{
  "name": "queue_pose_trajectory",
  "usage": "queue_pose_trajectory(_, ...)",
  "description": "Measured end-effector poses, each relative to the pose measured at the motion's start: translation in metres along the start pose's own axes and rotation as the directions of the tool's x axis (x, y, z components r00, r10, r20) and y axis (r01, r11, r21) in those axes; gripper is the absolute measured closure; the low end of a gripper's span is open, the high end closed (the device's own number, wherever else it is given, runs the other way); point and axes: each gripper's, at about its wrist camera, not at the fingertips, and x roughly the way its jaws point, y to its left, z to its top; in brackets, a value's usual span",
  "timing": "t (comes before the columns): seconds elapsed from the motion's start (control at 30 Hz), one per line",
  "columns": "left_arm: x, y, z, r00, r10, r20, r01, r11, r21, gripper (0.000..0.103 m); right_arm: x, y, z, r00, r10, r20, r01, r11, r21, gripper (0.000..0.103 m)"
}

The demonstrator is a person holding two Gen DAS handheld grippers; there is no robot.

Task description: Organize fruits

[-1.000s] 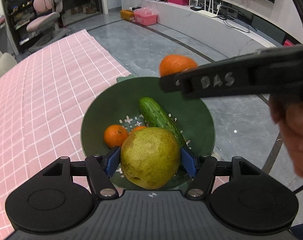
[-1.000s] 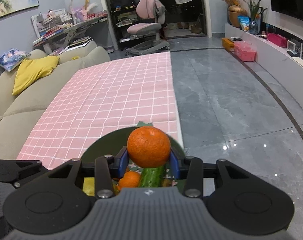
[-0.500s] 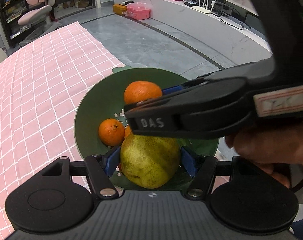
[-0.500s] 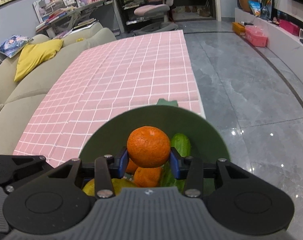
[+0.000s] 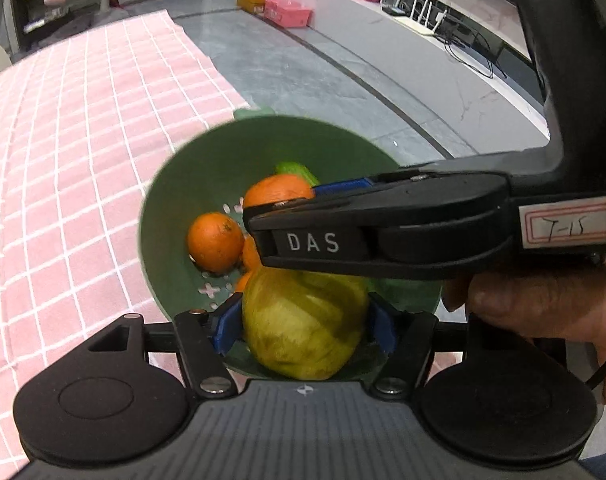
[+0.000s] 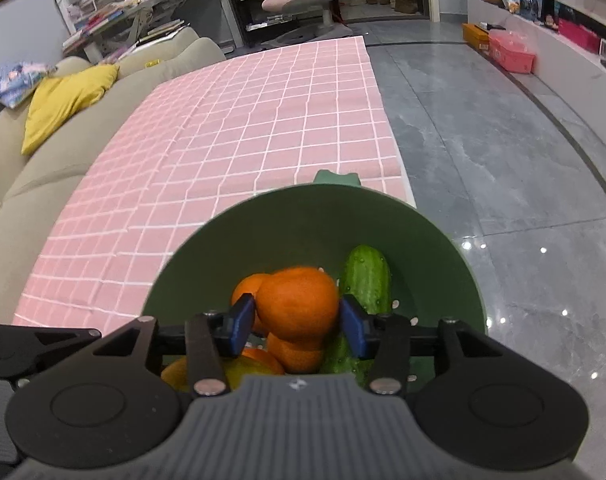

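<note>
A green colander bowl stands at the pink cloth's edge, holding a cucumber and small oranges. My left gripper hangs low over the bowl's near side. Its jaws are opening, and a blurred yellow-green pear slips down between the blue pads. My right gripper is inside the bowl. Its jaws are opening too, with a large orange sinking between the pads onto the fruit below. In the left wrist view its black casing crosses above the pear.
The pink checked cloth runs away to the left and far side. A beige sofa with a yellow cushion borders it on the left. Grey glossy floor lies right of the bowl. A person's hand grips the right tool.
Both grippers came down toward the bowl, the right one crossing in front of the left camera. The pads of both have eased apart, and the pear and the orange sit lower between them.
</note>
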Motion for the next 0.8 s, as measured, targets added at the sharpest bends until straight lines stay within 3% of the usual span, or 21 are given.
queue_pose_trajectory(0.3,-0.023,0.01,0.009,0.993,0.079,0.082,-0.076,0.996,-0.036,0.024,-0.013,-0.004,0.003,0.999,0.006,0.037,-0.006,1.0,0.022,0.056)
queue_pose_trajectory(0.43,-0.03,0.012,0.021,0.979,0.175,0.106,-0.171,0.984,-0.043,0.029,-0.022,-0.011,0.007,0.998,0.013,0.059,-0.016,0.999,0.052,0.056)
queue_pose_trajectory(0.57,-0.042,0.008,0.024,0.953,0.272,0.133,-0.272,0.962,-0.017,0.03,-0.036,-0.015,0.009,0.997,0.013,0.081,-0.018,0.998,0.053,0.056)
queue_pose_trajectory(0.8,-0.067,-0.003,0.021,0.937,0.315,0.148,-0.314,0.949,-0.03,0.03,-0.065,-0.013,0.01,0.994,0.011,0.105,-0.012,1.0,0.015,0.056)
